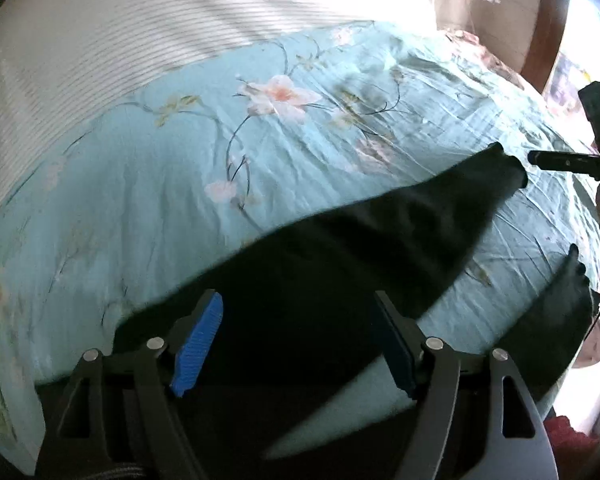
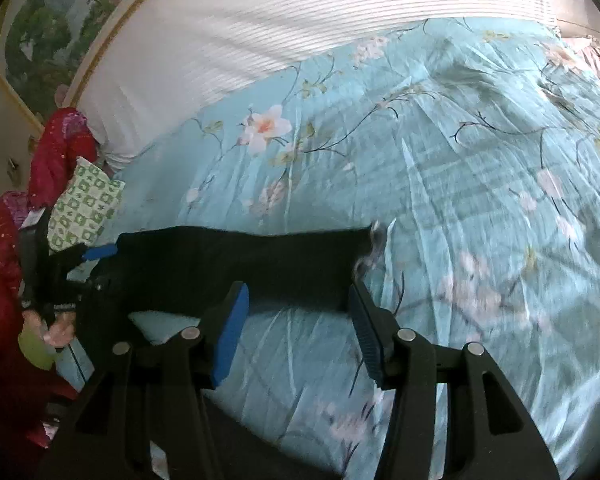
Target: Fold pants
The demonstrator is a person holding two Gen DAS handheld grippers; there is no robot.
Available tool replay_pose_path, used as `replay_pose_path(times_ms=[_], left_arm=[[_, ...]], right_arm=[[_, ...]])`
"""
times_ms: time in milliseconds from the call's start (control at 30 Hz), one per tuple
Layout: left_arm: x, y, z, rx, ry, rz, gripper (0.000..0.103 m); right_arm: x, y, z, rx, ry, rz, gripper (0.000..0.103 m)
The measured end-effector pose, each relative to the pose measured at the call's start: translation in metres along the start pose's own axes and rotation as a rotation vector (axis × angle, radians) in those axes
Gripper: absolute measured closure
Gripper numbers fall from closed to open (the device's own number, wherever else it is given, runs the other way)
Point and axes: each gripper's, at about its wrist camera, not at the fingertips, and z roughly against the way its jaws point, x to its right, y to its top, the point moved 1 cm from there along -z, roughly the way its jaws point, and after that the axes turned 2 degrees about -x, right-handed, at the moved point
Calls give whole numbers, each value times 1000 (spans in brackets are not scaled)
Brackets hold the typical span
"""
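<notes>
Black pants (image 1: pixel 340 256) lie spread on a teal floral bedspread (image 1: pixel 160 184), with the two legs fanned apart; one leg (image 1: pixel 480 184) reaches far right, the other (image 1: pixel 556 320) runs along the bed's right edge. My left gripper (image 1: pixel 296 344) is open, its blue pads just above the waist end of the pants. My right gripper (image 2: pixel 296 336) is open over the bedspread (image 2: pixel 460 160), just short of a leg's cuff end (image 2: pixel 364 248). The right wrist view shows the pants (image 2: pixel 240 260) stretching left toward the left gripper (image 2: pixel 96 254). The right gripper also shows at the far right of the left wrist view (image 1: pixel 560 158).
A white ribbed blanket or pillow (image 2: pixel 300 20) lies along the bed's far side. A green-patterned cushion (image 2: pixel 86 204) and red clothing (image 2: pixel 60 148) sit at the left edge. A framed landscape picture (image 2: pixel 52 20) hangs behind. A wooden headboard or door frame (image 1: pixel 552 40) stands at the right.
</notes>
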Motion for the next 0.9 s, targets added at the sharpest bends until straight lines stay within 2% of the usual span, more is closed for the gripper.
replay_pose_path(times_ms=[133, 233, 300, 433, 533, 567, 600, 633, 667, 700, 733, 800, 900], left_arm=[[-9, 27, -26, -20, 20, -40, 23], [-19, 41, -50, -80, -10, -50, 22], [-22, 46, -66, -115, 0, -65, 22], [-28, 52, -93, -179, 24, -90, 22], [-25, 53, -104, -218, -30, -121, 22], [-24, 53, -106, -228, -40, -134, 22], [-23, 52, -107, -226, -49, -140, 28], [-21, 51, -106, -225, -73, -144, 42], [-20, 50, -105, -225, -100, -143, 52], [-18, 49, -102, -222, -130, -142, 78], [-16, 47, -99, -216, -138, -144, 95], [-9, 42, -89, -183, -110, -161, 98], [-4, 31, -66, -135, -111, -137, 99]], right_arm=[[14, 16, -17, -27, -38, -6, 50], [23, 25, -30, -62, -31, -9, 50], [26, 29, -39, -82, -21, 2, 50], [26, 35, -51, -101, -69, 46, 50], [22, 36, -58, -121, -46, 76, 51], [19, 36, -59, -121, -48, 98, 57], [17, 36, -60, -118, -50, 114, 73], [14, 36, -59, -111, -47, 125, 82], [13, 36, -58, -103, -41, 129, 96], [10, 36, -55, -94, -36, 136, 98], [6, 35, -51, -79, -38, 154, 99], [-1, 34, -43, -54, -34, 183, 100], [-11, 31, -29, -16, -10, 198, 100]])
